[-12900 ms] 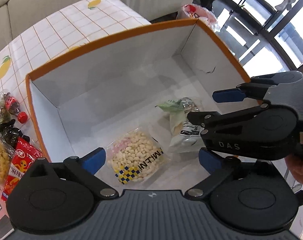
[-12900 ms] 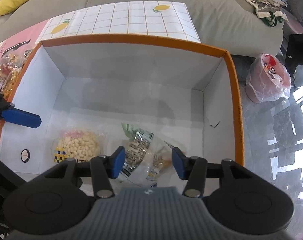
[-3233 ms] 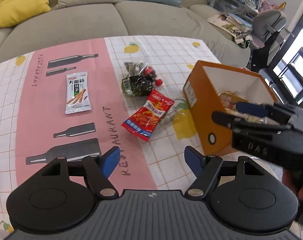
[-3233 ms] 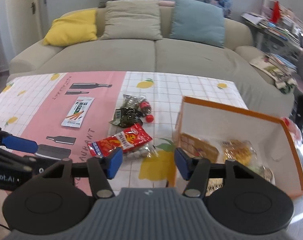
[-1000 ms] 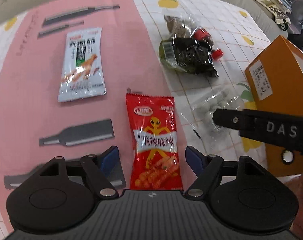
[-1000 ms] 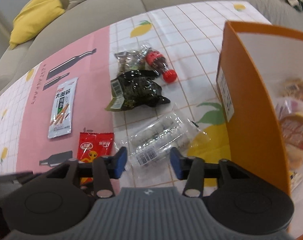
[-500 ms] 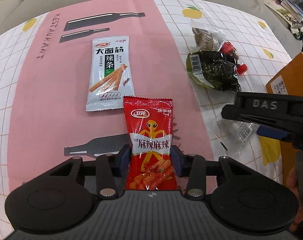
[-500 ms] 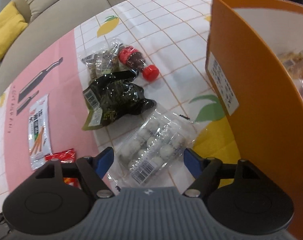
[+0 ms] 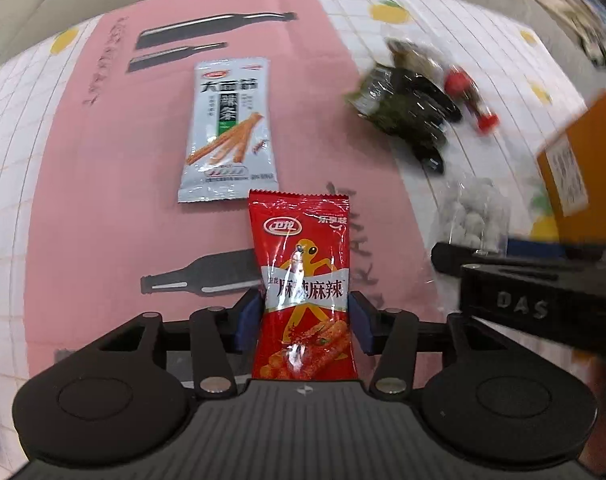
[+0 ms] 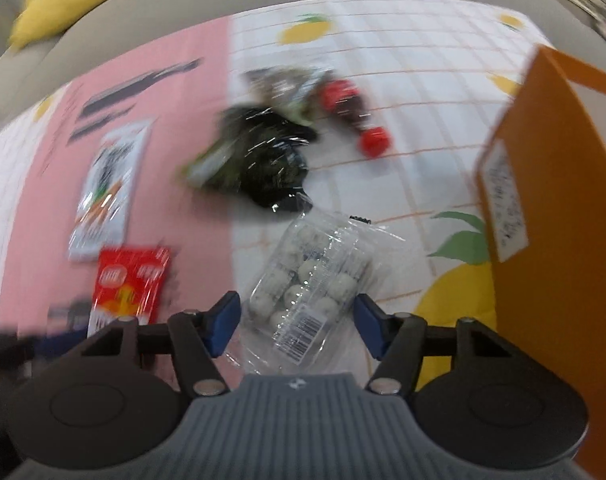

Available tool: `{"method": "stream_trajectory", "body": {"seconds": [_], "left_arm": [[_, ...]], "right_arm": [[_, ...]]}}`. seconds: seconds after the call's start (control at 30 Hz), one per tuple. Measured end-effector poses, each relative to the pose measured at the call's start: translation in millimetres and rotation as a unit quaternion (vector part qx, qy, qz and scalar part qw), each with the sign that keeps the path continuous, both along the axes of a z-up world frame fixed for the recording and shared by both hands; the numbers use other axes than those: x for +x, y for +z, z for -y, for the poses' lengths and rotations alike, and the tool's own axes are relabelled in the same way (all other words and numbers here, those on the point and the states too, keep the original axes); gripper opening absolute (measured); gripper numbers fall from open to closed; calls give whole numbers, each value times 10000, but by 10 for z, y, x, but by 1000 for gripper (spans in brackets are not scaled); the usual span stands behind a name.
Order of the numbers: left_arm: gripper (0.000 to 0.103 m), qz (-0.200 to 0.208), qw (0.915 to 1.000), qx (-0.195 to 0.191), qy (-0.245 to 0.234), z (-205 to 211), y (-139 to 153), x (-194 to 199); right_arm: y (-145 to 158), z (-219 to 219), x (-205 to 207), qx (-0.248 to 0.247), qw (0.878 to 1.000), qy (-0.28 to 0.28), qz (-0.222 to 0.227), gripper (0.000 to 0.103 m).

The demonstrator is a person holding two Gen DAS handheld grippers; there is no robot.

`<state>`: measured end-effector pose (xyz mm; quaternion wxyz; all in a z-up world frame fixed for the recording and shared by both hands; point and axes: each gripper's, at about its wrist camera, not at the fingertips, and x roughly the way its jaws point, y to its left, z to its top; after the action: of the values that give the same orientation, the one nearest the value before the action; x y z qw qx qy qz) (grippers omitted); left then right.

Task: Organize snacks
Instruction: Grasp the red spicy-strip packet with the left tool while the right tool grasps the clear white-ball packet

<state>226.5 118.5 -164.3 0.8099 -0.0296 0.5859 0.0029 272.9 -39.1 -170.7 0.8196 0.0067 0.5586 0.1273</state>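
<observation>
Looking along left gripper (image 9: 305, 322): blue pads pressed on both sides of red snack packet (image 9: 305, 276), packet lifted upright over pink tablecloth (image 9: 103, 200). White packet (image 9: 229, 130) lies flat just behind.

Right view (blurred): right gripper (image 10: 297, 322) with fingers apart, clear pack of white balls (image 10: 315, 280) lying between them, not clamped. Orange box (image 10: 559, 208) stands at right.
</observation>
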Motion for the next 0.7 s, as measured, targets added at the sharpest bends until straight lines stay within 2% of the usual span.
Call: {"method": "stream_trajectory", "body": {"seconds": [0.13,0.2,0.3,0.33,0.47,0.53,0.63,0.7], "left_arm": [[70,66,9997,206,-143,59,-21,-67],[70,103,9996,237,-124,65,-26,-80],[71,132,9994,304,-117,82,-32,-88],[71,140,9995,288,-68,73,-32,-87],[73,189,9994,279,3,76,-37,-92],[74,242,9993,276,64,77,-39,-100],[76,338,9989,292,140,88,-43,-121],[72,429,9986,267,134,91,-40,-150]], "right_arm": [[-3,82,-27,7,9978,662,-105,61],[-3,115,-59,-33,9966,819,-111,61],[3,171,-84,37,9968,777,-180,69],[3,185,-80,91,9974,682,-205,74],[-32,155,-16,137,9994,164,-266,80],[-48,99,-1,16,9999,25,-114,79],[-61,-57,-45,-401,9988,213,186,68],[-66,-106,-113,-547,9972,363,351,64]]}}
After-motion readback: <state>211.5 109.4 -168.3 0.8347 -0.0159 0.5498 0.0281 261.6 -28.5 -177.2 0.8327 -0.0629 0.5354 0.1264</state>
